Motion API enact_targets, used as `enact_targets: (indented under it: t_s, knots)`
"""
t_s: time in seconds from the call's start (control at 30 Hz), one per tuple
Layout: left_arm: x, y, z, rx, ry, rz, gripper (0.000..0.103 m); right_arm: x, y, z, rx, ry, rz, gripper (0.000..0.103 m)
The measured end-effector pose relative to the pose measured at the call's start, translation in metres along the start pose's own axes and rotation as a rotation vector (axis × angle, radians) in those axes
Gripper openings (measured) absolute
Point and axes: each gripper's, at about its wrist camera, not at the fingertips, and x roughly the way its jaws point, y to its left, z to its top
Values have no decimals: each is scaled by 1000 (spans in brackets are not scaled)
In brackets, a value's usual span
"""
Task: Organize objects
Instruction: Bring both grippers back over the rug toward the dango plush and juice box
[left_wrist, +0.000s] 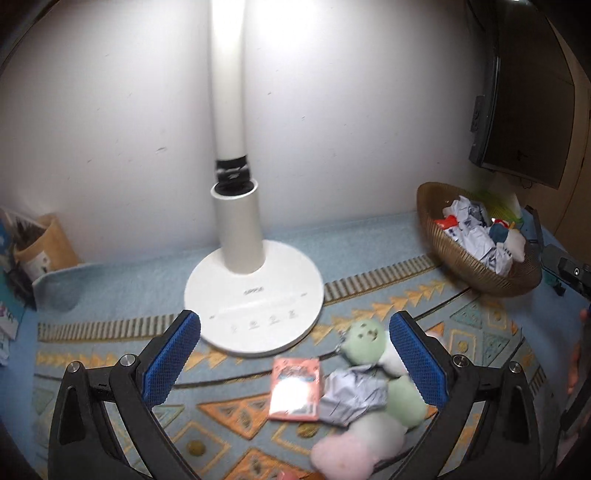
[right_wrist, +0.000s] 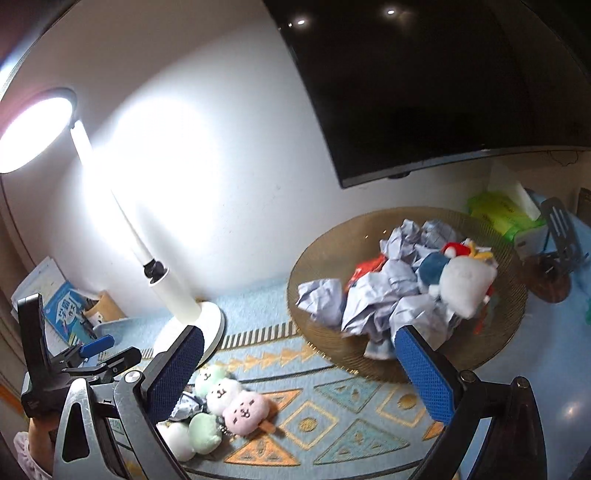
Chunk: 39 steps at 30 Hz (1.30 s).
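Two views, left wrist first.
Left wrist, my left claw (left_wrist: 295, 354): fingers wide apart, holding nothing, above the patterned mat (left_wrist: 236, 402) on the table.
Left wrist, in the way: white lamp base (left_wrist: 255, 299) stands just beyond my fingertips, its post rising up the wall.
Left wrist, loose things: pink card packet (left_wrist: 295, 387) lies flat on the mat; touching its right side, a crumpled grey paper (left_wrist: 351, 395) rests on the plush dango toys (left_wrist: 369, 417), green, white and pink.
Left wrist, container: woven basket (left_wrist: 476, 273) at far right, near the monitor (left_wrist: 524, 110), filled with crumpled papers and small plush toys.
Left wrist, far left: a tan cup and books, blurred.

Right wrist, my right claw (right_wrist: 299, 369): fingers also spread, empty, in front of the basket (right_wrist: 317, 258).
Right wrist, basket contents: crumpled paper balls (right_wrist: 388, 291), a white plush (right_wrist: 465, 280), blue and red bits between.
Right wrist, only here: lit lamp head (right_wrist: 33, 129), my other claw (right_wrist: 99, 350) at left, a green packet (right_wrist: 495, 214) behind the basket, plush faces (right_wrist: 229, 398).
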Motion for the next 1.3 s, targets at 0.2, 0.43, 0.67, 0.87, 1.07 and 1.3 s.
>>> enact_targets:
  t_s: [0.2,0.43,0.67,0.87,1.07,1.3]
  knots:
    - [-8,36,-49,-30,55,32,103,21,30,-38,-77,117,-1,103]
    - [-3,71,-88,-87,126,25,103,56,39,-71,-153,250,-53,103]
    - [11,85,-103,-134,146,16,103,80,40,-77,-172,299,-67,103]
    - [16,88,-105,-148,158,13,102,87,36,-75,-174,307,-84,103]
    - [22,77,-105,-93,192,80,102,93,36,-71,-167,316,-93,103]
    - [24,75,-104,-78,200,101,103,94,39,-72,-195,328,-124,103]
